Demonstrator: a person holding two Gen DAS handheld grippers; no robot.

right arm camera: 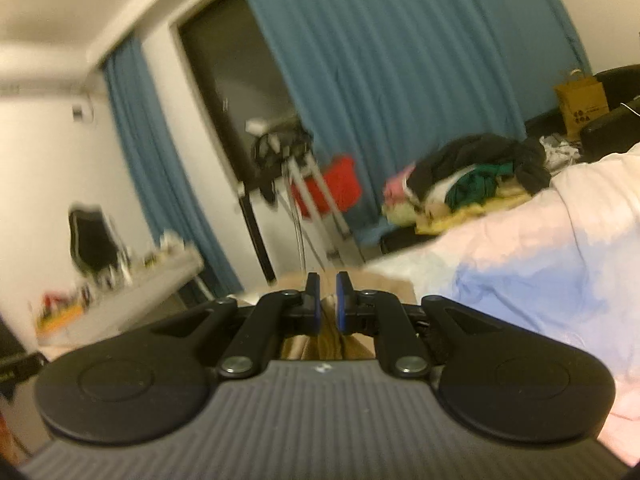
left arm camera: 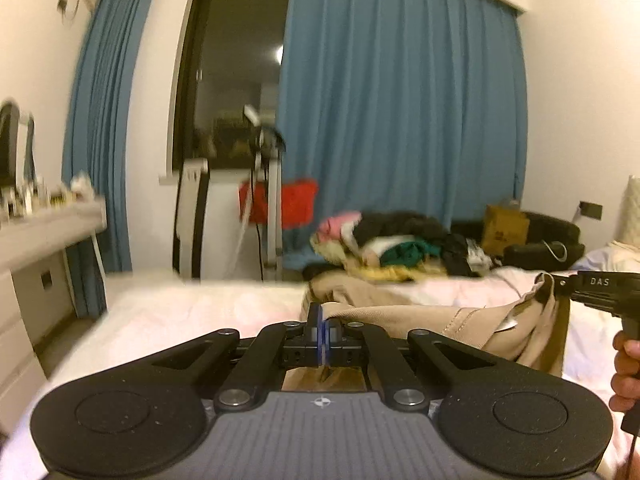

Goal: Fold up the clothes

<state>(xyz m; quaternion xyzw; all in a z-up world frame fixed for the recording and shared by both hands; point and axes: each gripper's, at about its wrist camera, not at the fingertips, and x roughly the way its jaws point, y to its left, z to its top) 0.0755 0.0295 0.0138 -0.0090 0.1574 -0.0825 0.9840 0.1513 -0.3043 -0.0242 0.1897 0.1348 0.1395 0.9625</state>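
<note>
Bed (left arm camera: 200, 312): beige garment (left arm camera: 420, 320) stretched left-right between grippers.

Garment (left arm camera: 420, 316) on bed (left arm camera: 192, 312); clothes pile (left arm camera: 400, 244) behind (before curtain (left arm camera: 400, 100)).

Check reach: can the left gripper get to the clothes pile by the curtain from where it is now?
Probably not yet. The left gripper is shut on the beige garment, which the right gripper also holds. The clothes pile lies across the bed, well beyond it; nothing blocks the path, but the left would have to let go first.
</note>
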